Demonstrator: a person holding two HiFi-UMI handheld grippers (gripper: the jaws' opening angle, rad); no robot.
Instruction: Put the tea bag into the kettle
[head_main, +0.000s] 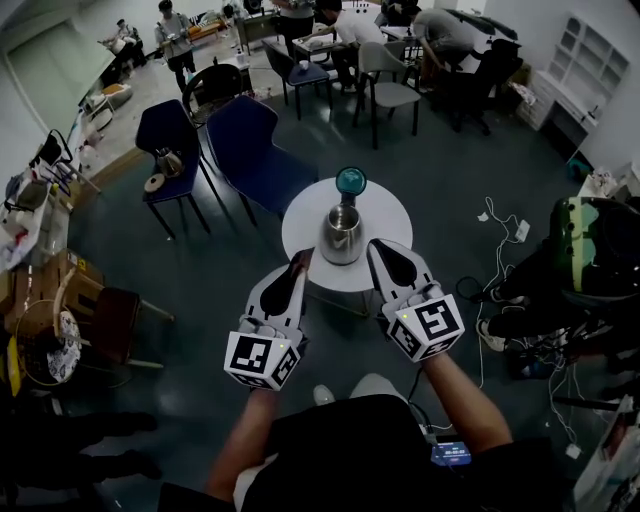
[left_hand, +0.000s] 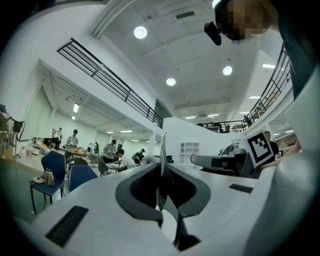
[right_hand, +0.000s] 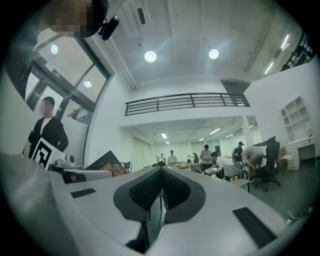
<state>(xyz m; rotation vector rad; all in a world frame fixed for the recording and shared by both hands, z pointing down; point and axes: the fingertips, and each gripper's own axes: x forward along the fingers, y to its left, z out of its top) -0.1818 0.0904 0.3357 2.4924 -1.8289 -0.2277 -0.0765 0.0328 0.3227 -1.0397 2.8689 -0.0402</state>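
On my left gripper (left_hand: 162, 172) the jaws are pinching the tea bag (left_hand: 163, 150), a thin flat piece seen edge-on that sticks up past the tips. On my right gripper (right_hand: 161, 172) the jaws are pressed together with nothing between them. From the head view, both grippers point at a small round white counter (head_main: 300, 225), one tip on each side of the metal kettle (head_main: 342, 232) standing near its middle. A teal ball (head_main: 351, 181) sits at the counter's far edge, behind the kettle. The floor (head_main: 450, 180) is dark. Two blue chairs (head_main: 255, 150) stand just beyond the counter, cables (head_main: 500, 225) trail to the right, and people work at desks further off.
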